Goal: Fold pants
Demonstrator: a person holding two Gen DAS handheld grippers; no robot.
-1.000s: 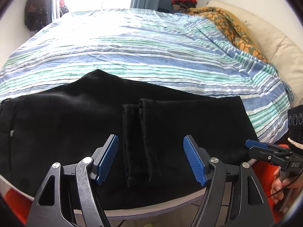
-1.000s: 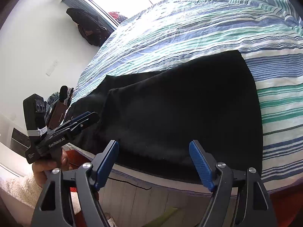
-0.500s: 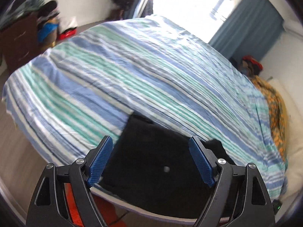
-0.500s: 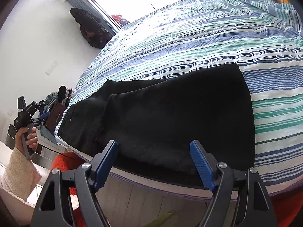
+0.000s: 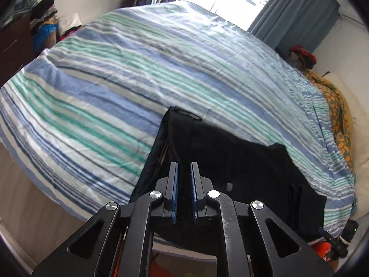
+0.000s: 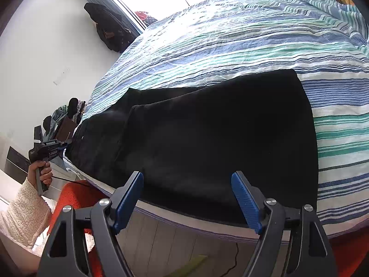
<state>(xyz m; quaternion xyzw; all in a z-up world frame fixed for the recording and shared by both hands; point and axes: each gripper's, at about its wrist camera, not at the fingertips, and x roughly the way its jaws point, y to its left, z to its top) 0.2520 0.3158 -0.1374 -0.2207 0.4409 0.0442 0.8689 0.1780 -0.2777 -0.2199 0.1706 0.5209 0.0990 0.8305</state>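
Black pants (image 5: 242, 161) lie folded lengthwise along the near edge of the striped bed (image 5: 115, 87). My left gripper (image 5: 183, 168) is at their waist end, its jaws closing tight with the blue pads pressing on a raised fold of the black cloth. In the right wrist view the pants (image 6: 219, 127) stretch across the bed's edge, and the left gripper (image 6: 63, 144) shows small at their far left end, held by a hand in a fleecy sleeve. My right gripper (image 6: 186, 180) stands open just above the near hem side, with nothing between its pads.
An orange-patterned blanket (image 5: 334, 106) lies at the bed's right side. A dark dresser with piled clothes (image 5: 20, 34) stands left of the bed. An orange rug (image 6: 73, 198) and wooden floor (image 6: 175, 242) lie below the bed's edge. Blue curtain (image 5: 295, 11) hangs at the window.
My left gripper swung left from the pants' middle to their waist end, then closed on the cloth and lifted its edge. The right gripper has stayed where it was, open.
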